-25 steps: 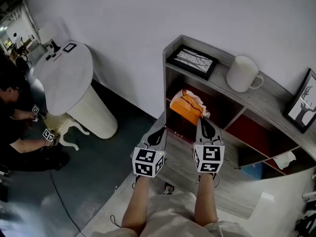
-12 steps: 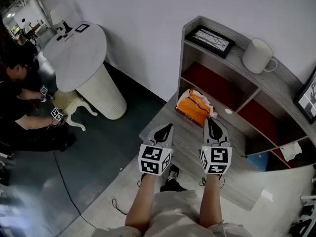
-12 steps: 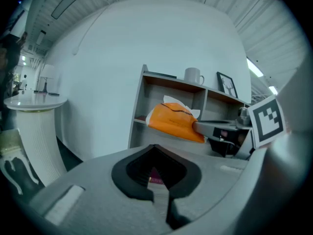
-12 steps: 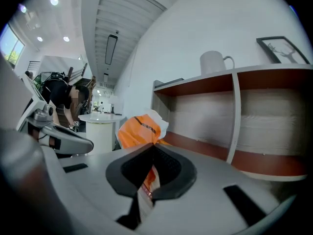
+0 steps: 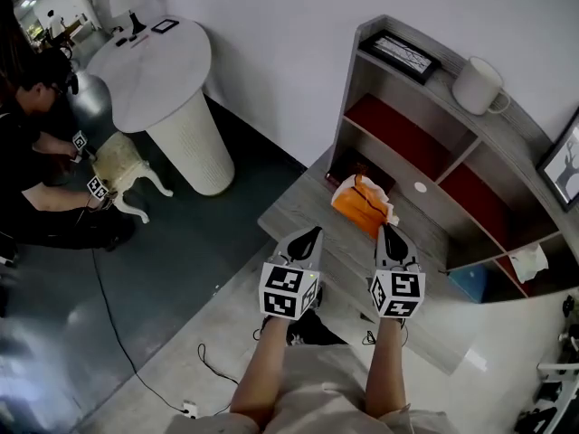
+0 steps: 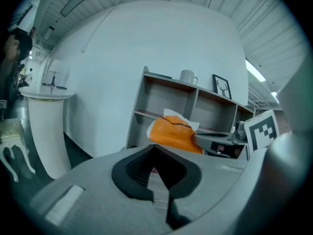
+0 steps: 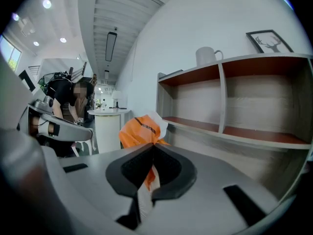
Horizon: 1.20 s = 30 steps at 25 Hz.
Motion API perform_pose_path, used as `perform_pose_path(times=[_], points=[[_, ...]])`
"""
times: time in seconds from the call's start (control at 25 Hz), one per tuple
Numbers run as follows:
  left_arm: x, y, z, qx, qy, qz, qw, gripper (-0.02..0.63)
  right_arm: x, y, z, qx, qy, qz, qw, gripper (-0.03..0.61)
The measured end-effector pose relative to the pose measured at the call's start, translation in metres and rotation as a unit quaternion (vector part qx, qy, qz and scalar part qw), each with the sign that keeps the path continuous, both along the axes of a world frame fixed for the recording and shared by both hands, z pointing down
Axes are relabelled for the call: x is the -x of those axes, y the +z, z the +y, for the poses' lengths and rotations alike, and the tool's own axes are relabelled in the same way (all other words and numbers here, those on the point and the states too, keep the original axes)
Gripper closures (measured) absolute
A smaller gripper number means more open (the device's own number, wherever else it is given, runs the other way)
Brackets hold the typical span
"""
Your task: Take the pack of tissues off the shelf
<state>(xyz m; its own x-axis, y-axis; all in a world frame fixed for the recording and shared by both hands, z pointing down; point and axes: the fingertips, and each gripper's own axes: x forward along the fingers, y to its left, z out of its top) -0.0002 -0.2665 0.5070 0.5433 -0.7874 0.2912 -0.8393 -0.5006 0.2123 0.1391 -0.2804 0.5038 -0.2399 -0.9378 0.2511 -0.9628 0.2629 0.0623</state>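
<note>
The pack of tissues (image 5: 360, 208) is orange with white tissue sticking out. It hangs in front of the grey shelf (image 5: 425, 193), over the low grey platform (image 5: 303, 208). My right gripper (image 5: 388, 228) is shut on the pack's near end. In the right gripper view the orange pack (image 7: 138, 131) sits pinched at the jaw tips (image 7: 152, 147). My left gripper (image 5: 312, 232) is beside it to the left, shut and empty. The left gripper view shows the pack (image 6: 172, 131) ahead, off its own jaws (image 6: 154, 146).
On the shelf top stand a picture frame (image 5: 404, 55), a white mug (image 5: 477, 86) and a second frame (image 5: 566, 164). A round white pedestal table (image 5: 156, 72) stands at the left. A person (image 5: 34, 165) crouches beside a small white stool (image 5: 122, 167). A cable (image 5: 113, 319) lies on the floor.
The right gripper has drawn the orange pack out of the shelf compartment and back toward me. Both grippers have moved away from the shelf.
</note>
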Motion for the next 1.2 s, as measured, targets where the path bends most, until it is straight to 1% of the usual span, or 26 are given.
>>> perform_pose_path(times=[0.12, 0.28, 0.44, 0.64, 0.84, 1.0, 1.2], points=[[0.01, -0.001, 0.014, 0.001, -0.011, 0.003, 0.9999, 0.606, 0.001, 0.006, 0.012, 0.004, -0.004, 0.0, 1.0, 0.56], [0.023, 0.002, 0.031, 0.006, -0.024, 0.014, 0.9996, 0.606, 0.008, 0.015, 0.027, 0.007, -0.013, -0.027, 1.0, 0.56], [0.029, 0.003, 0.04, -0.001, -0.026, 0.013, 0.9996, 0.606, 0.013, 0.017, 0.038, -0.001, -0.027, -0.041, 0.999, 0.56], [0.034, -0.008, 0.04, -0.017, -0.022, 0.008, 0.9996, 0.606, 0.017, 0.009, 0.042, -0.013, -0.038, -0.038, 0.998, 0.56], [0.034, -0.023, 0.042, -0.036, -0.017, 0.013, 0.9991, 0.606, 0.019, 0.004, 0.045, -0.019, -0.038, -0.041, 0.998, 0.56], [0.035, -0.021, 0.045, -0.035, -0.017, 0.014, 0.9991, 0.606, 0.023, 0.006, 0.049, -0.017, -0.04, -0.045, 0.998, 0.56], [0.038, -0.016, 0.053, -0.035, -0.023, 0.006, 0.9991, 0.606, 0.025, 0.007, 0.057, -0.014, -0.046, -0.044, 0.998, 0.56]])
